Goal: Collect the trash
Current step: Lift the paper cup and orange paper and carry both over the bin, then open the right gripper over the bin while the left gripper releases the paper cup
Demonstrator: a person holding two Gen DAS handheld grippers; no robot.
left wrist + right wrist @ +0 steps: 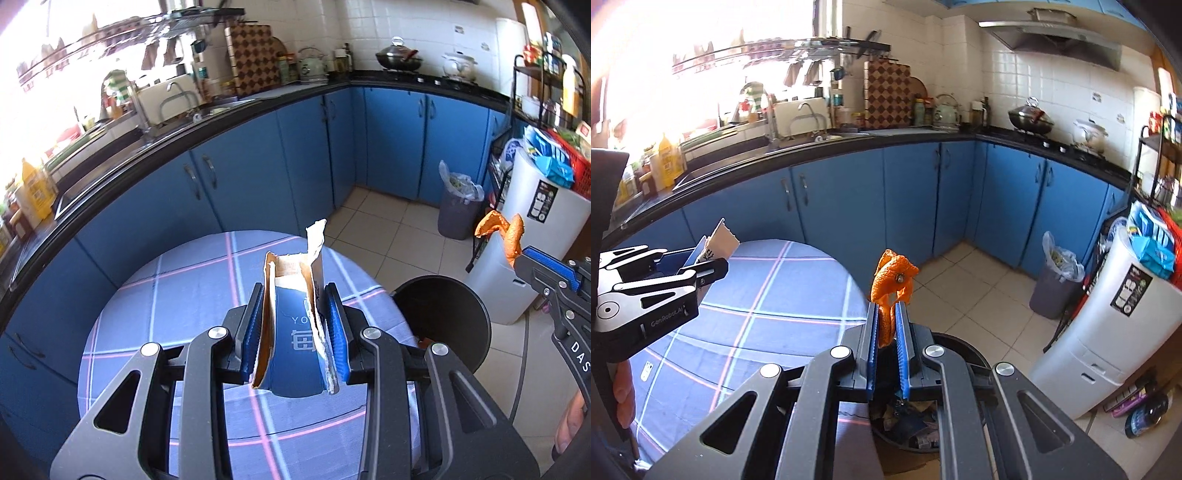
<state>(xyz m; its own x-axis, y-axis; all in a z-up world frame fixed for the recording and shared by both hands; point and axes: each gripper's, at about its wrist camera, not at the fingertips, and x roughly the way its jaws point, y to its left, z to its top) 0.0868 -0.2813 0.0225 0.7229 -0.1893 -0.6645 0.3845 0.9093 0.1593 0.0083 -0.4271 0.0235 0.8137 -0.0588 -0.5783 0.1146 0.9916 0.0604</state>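
Carton (295, 332) between left hand-held gripper (294, 295) pads, peel (892, 291) in right (887, 314).

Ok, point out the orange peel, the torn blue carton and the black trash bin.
orange peel (891, 280): right wrist view, on the curled upper part above the pads.
torn blue carton (295, 343): left wrist view, on its blue printed face.
black trash bin (458, 295): left wrist view, on its dark rim.

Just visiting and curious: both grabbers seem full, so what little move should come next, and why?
Probably carry the orange peel a little further over the black bin and let go. The right gripper has its jaws shut on the peel, with the bin's open mouth just below; the left gripper holds a torn carton above the table.
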